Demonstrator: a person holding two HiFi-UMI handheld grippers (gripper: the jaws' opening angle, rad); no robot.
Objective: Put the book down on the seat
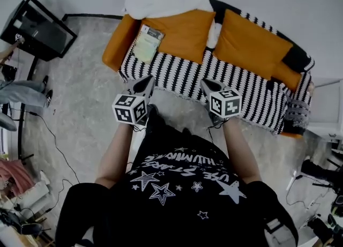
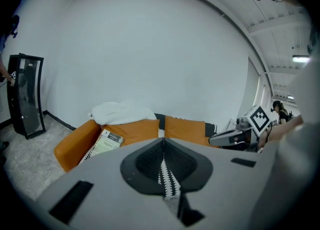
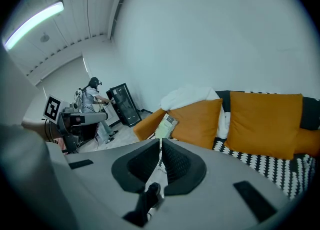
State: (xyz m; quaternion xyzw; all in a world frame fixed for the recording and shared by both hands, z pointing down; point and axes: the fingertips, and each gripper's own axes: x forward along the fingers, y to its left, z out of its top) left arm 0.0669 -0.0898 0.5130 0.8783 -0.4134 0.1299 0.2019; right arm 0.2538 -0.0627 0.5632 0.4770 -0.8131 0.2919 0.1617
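1. Book [image 1: 148, 43]: I see it at the left end of the striped seat [image 1: 182, 74], beside the orange armrest [image 1: 113, 47].
2. Left gripper [image 1: 146, 84]: jaws pressed together, empty.
3. Right gripper [image 1: 210, 85]: same.

Black star-printed T-shirt [image 1: 177, 187]; grey left hand-held gripper [image 1: 149, 80] and right hand-held gripper [image 1: 206, 82].
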